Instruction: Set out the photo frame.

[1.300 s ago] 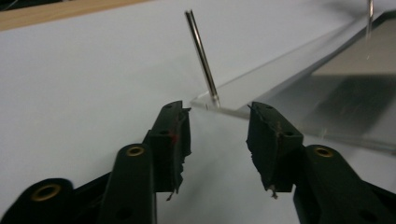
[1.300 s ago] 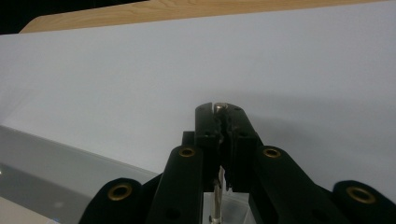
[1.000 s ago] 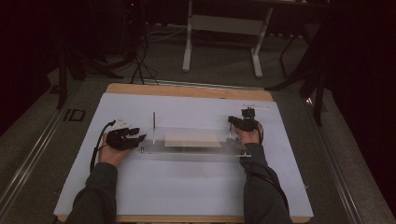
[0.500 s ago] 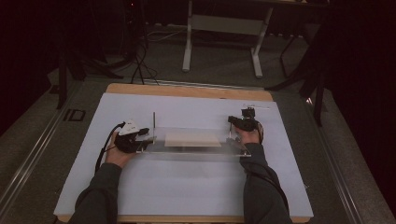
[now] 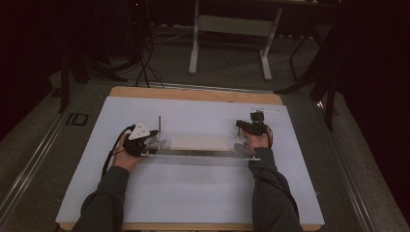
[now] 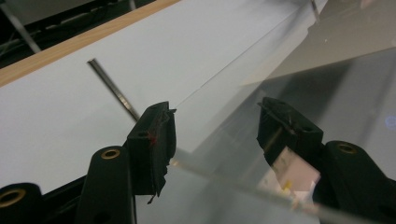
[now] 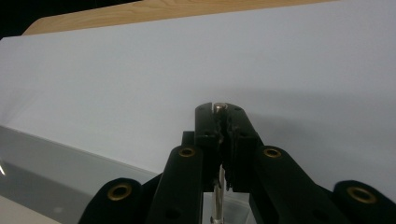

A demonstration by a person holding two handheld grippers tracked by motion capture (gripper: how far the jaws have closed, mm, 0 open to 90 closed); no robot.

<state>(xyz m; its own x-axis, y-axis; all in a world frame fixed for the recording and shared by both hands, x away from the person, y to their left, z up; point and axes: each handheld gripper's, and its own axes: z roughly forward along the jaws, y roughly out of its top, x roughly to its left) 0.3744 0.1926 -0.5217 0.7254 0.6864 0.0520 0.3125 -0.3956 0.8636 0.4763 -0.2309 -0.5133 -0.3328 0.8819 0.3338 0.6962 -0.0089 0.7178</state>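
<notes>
Nearest the person, the left gripper [image 6: 212, 135] stands wide, its jaws just opened, straddling the near edge of the clear plastic panel [image 5: 198, 145] without pressing it. The right gripper [image 7: 223, 128] is clamped tight on a thin metal rod [image 7: 218, 108] at the panel's far end. The panel lies mid-bench [image 5: 193, 193] between both hands.

With one end let go, the panel could sag or twist on the right-hand rod and slip. The left gripper view reveals the gap at the pads and the second upright rod [image 6: 112, 88] beyond; the high view shows the panel's full span.
</notes>
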